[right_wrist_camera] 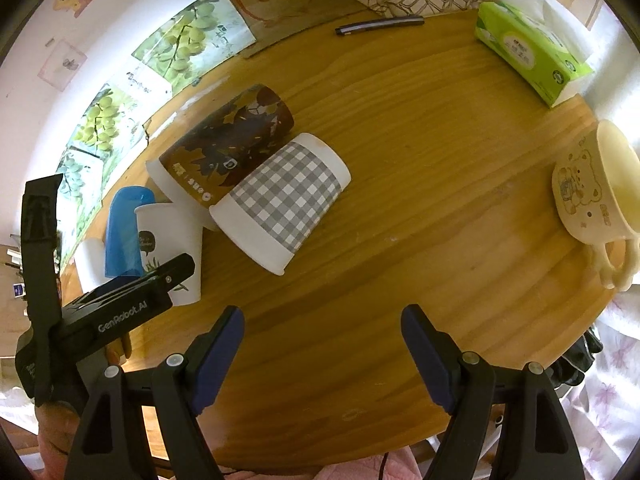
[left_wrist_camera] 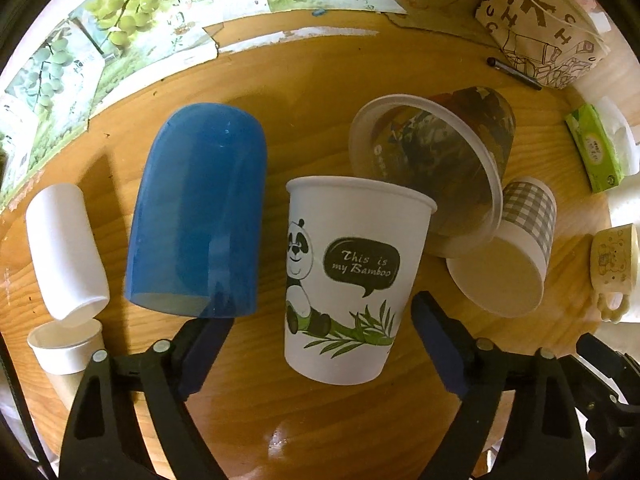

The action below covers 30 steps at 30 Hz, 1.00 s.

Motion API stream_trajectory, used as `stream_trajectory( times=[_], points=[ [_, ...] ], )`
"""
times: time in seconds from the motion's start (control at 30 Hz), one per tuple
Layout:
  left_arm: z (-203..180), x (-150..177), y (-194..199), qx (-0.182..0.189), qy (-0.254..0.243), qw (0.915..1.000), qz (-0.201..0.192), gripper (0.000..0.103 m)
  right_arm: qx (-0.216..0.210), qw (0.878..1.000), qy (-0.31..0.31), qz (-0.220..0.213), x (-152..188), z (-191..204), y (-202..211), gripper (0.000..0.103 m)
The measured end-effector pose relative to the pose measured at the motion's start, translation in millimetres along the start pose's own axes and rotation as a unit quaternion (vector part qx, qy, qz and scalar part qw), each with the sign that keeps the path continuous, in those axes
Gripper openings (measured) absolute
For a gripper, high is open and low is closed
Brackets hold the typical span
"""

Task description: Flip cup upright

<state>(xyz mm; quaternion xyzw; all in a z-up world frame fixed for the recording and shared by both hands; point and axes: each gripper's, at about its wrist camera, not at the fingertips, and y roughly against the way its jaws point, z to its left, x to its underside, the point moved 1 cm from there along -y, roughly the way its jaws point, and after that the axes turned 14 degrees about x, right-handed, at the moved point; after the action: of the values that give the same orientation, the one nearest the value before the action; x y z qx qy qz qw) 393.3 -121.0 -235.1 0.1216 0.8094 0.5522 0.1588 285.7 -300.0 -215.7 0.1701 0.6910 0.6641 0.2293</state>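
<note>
The panda paper cup [left_wrist_camera: 344,280] stood upright mid-table between the spread, empty fingers of the left gripper [left_wrist_camera: 316,344]; the right gripper [right_wrist_camera: 322,356], also spread, hovered nearer the front edge.

I see a matt paper panda cup [left_wrist_camera: 352,280], a glossy smooth blue cup [left_wrist_camera: 200,216], and a varnished wood desk [right_wrist_camera: 440,240] with visible grain.

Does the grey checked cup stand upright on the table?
No, the grey checked cup lies on its side on the table, beside the brown leaf-print cup.
</note>
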Motion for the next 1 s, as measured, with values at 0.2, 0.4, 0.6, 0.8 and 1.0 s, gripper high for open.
stream_trajectory(
  times=[0.2,0.4,0.6,0.8,1.0],
  points=[
    [-3,0,-3,0.008,0.004,0.9999,0.008,0.077,0.000,1.000,-0.002,0.002,0,0,-1,0.081],
    [-5,-5,-6,0.012,0.014,0.9998,0.007,0.069,-0.001,1.000,-0.002,0.002,1,-1,0,0.081],
    [-5,-8,-3,0.005,0.012,0.9999,-0.006,0.067,-0.002,1.000,0.002,0.001,4,-4,4,0.081],
    [1,1,0,0.008,0.018,0.9998,-0.005,0.067,-0.005,1.000,0.008,-0.003,9,-4,9,0.081],
    [-4,12,4,0.004,0.012,0.9999,-0.006,0.067,-0.009,1.000,0.016,-0.008,17,-5,12,0.081]
  ],
)
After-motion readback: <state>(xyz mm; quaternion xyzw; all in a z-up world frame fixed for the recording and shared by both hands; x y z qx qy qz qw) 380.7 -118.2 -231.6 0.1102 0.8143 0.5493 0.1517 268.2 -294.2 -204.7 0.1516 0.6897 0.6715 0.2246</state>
